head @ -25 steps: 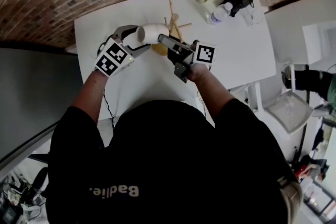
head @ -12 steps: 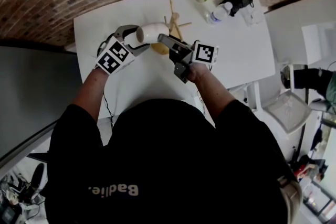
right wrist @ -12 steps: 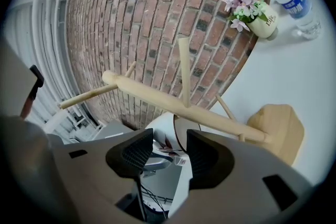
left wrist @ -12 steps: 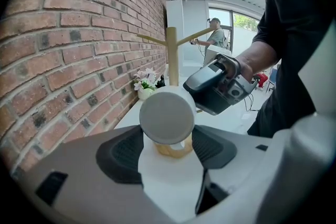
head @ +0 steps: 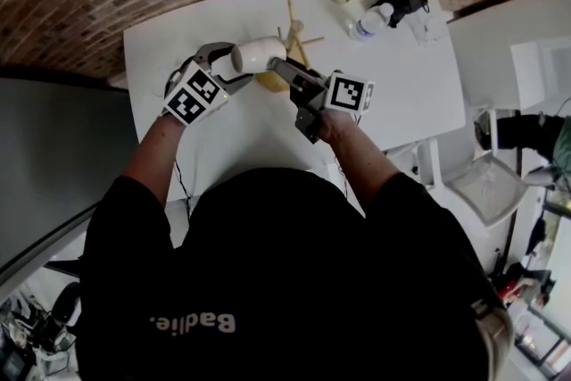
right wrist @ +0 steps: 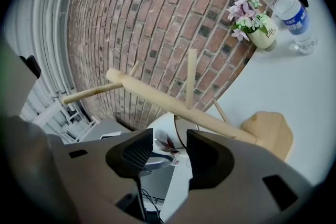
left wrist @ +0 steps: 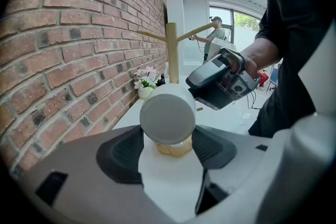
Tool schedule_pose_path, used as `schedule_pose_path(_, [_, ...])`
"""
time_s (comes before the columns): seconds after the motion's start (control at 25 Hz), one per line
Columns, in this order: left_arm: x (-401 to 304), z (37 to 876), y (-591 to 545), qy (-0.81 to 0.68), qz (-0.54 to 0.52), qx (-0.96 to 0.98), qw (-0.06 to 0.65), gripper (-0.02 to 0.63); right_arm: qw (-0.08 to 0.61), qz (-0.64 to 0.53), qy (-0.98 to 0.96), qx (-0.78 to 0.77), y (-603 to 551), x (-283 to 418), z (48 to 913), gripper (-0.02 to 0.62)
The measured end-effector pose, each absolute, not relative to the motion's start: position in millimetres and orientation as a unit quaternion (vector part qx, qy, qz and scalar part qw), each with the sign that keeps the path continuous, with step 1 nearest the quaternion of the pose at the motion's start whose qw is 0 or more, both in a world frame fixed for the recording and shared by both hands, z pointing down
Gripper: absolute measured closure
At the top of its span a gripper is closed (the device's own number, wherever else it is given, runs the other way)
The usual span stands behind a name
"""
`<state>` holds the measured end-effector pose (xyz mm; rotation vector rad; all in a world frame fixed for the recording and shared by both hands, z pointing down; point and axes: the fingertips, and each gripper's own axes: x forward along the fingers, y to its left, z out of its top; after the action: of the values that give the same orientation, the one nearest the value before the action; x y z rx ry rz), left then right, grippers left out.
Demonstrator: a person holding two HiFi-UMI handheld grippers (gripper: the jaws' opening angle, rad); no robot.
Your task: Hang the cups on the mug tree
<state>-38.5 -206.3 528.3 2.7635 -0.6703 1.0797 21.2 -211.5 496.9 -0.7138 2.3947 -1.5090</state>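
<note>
1. White table (head: 419, 94) against brick wall: mug tree (head: 294, 29) stands near its far edge.
2. Left gripper (left wrist: 168, 145) clamps the cup (left wrist: 167, 113) beside it; right gripper (right wrist: 170, 144), jaws just opened wide, holds nothing.
3. Hanging step: next, the handle must hook over a peg.

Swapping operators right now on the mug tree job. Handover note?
Left claw: shut on the white cup, which lies on its side with its base toward the claw's camera, close to the mug tree.
Right claw: jaws have just been opening and grip nothing; it sits beside the cup, at the tree.
The tree stands on the white table; no cup shows hanging on it.
Done: cup picked up.
Left: hang it on the tree, release.
</note>
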Motion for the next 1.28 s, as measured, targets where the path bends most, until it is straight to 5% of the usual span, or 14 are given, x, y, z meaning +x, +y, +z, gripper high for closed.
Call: schedule_pose_path(1.28, [-35.0, 525.7, -207.9, -0.242, 0.316, 0.915, 0.061, 0.26, 0.071, -0.471, 0.832, -0.285, -196.9, 47.2, 489.5, 0.393])
